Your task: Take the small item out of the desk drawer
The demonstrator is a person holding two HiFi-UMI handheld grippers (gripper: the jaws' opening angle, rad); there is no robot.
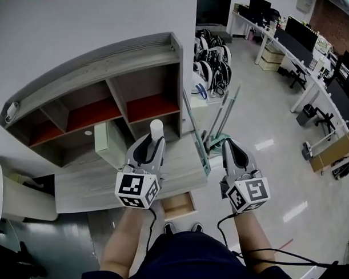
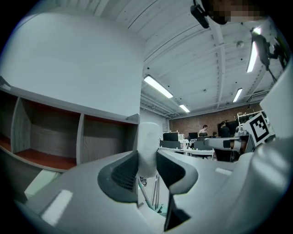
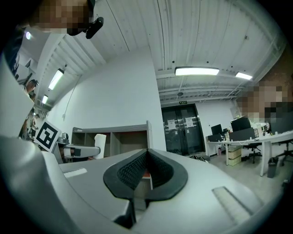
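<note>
While our left hand-held gripper (image 1: pixel 153 143) clamps the small white cylinder (image 1: pixel 156 128), our right hand-held gripper (image 1: pixel 231 146) is clenched empty. Removal seems done; next: set-down on grey wooden counter (image 1: pixel 90 185).

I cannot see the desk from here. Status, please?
Left tool shut on white item. Right tool shut, empty. Drawer open. Nothing blocks the item.

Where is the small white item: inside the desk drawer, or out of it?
Out. The left tool is shut on the white item, holding it upright above the desk, while the drawer stands open below.
</note>
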